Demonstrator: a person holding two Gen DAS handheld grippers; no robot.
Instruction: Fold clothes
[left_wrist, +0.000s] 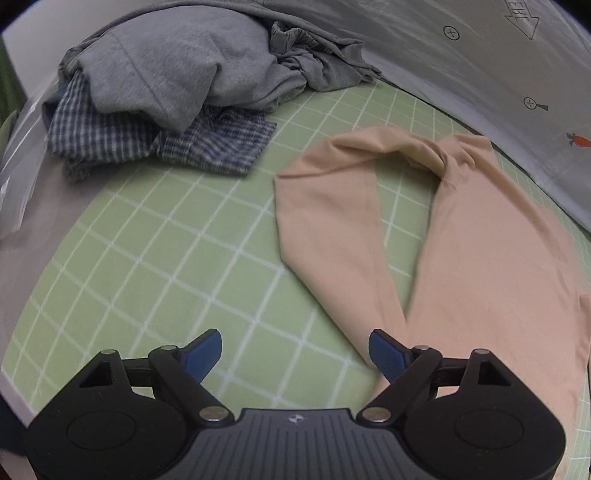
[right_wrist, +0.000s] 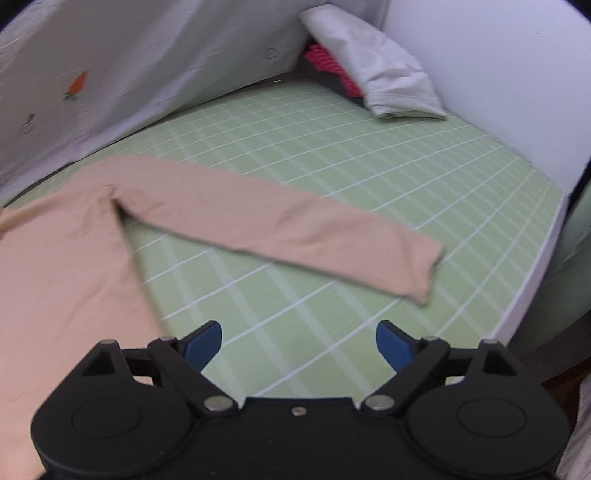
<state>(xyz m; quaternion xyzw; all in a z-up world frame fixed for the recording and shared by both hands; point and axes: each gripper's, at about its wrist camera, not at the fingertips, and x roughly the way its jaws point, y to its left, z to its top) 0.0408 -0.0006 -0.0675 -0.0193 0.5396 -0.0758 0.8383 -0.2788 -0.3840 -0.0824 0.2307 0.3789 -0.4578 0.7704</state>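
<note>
Left wrist view shows the left gripper wide open and empty over the peach top; the right gripper likewise gapes empty.

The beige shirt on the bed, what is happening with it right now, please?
A person holding a gripper in each hand is folding clothes on a green checked sheet. The beige long-sleeved shirt lies spread out, one sleeve stretched straight, the other sleeve bent back on itself. The left gripper and right gripper both hang open above the sheet, holding nothing. A pile of unfolded clothes waits nearby.
</note>
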